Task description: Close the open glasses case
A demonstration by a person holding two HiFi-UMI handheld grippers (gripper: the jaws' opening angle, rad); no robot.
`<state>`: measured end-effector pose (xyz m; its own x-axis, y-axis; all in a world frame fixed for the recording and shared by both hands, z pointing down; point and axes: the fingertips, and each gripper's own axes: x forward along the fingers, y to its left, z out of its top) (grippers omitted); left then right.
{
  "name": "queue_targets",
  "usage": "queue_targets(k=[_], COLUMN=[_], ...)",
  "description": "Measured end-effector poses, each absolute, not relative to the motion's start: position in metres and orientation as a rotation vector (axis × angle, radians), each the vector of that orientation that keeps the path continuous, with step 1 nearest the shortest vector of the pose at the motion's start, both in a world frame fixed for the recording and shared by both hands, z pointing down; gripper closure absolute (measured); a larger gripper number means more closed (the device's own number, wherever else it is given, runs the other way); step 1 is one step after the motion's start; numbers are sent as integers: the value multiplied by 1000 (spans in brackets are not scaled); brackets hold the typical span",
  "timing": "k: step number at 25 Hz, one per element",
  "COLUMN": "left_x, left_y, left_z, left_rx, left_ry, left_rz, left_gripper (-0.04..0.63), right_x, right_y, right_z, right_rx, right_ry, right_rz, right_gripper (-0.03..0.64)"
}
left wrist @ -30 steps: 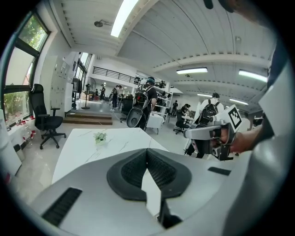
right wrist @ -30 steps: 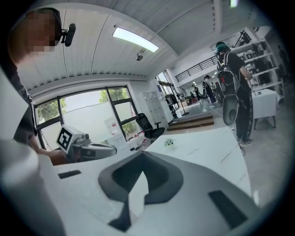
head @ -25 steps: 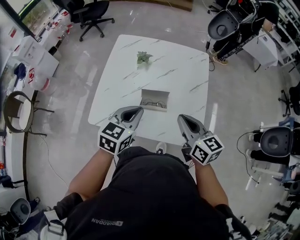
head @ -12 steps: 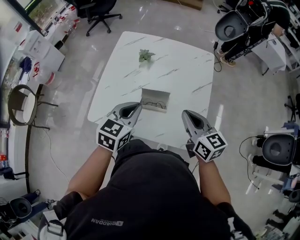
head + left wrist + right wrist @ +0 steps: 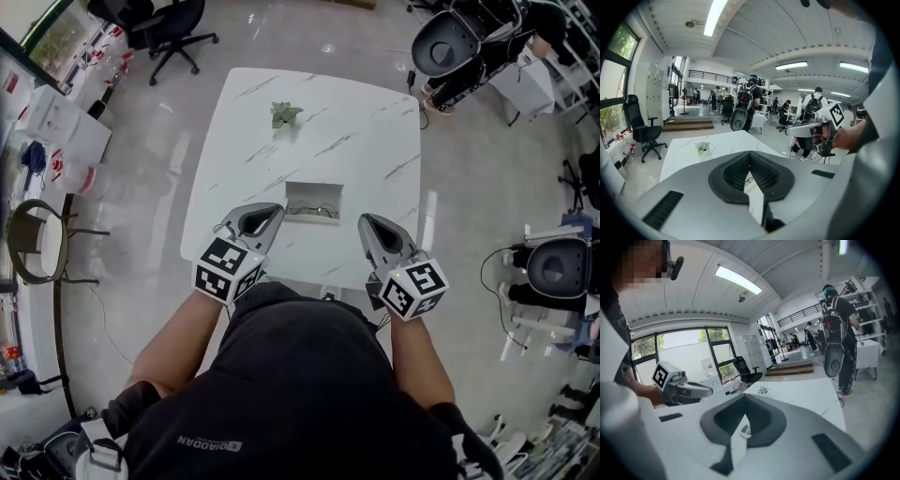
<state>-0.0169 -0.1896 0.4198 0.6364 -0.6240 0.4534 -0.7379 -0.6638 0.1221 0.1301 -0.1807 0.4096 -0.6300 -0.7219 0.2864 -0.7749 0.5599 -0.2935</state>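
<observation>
The open glasses case (image 5: pixel 312 201) lies on the white marble table (image 5: pixel 366 141) near its front edge, lid raised, with a pair of glasses inside. My left gripper (image 5: pixel 274 212) hovers just left of the case and my right gripper (image 5: pixel 365 221) just right of it; neither touches it. In the left gripper view the dark pads of the left gripper (image 5: pixel 750 155) meet with nothing between them. The right gripper (image 5: pixel 745 400) looks the same in its own view. Each gripper view shows only a sliver of table between the jaws.
A small green plant (image 5: pixel 284 114) stands at the far side of the table. Office chairs (image 5: pixel 164 23) and white boxes (image 5: pixel 56 122) are on the floor to the left, and more chairs (image 5: pixel 450 42) and cables to the right. People walk in the background.
Both grippers have edged slightly forward over the table's front edge, toward the case. The case has not moved and its lid stays up.
</observation>
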Motion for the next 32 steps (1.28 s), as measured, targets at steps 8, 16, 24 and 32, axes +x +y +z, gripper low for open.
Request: queue_targets(k=[8, 16, 24, 32], left_x=[-18, -20, -17, -15], left_y=[-193, -195, -192, -188], left_z=[421, 416, 414, 413], left_rx=[2579, 2617, 2647, 2661], left_ry=[-1054, -1055, -1061, -1073], left_rz=[509, 536, 542, 522], left_gripper=[594, 592, 533, 499], right_x=[125, 123, 122, 126], right_y=[-177, -179, -175, -173], right_z=[407, 409, 411, 414], right_rx=[1323, 1317, 1292, 1277], right_ry=[-2599, -2584, -2586, -2573], right_rz=[497, 497, 484, 456], right_gripper=[617, 617, 584, 534])
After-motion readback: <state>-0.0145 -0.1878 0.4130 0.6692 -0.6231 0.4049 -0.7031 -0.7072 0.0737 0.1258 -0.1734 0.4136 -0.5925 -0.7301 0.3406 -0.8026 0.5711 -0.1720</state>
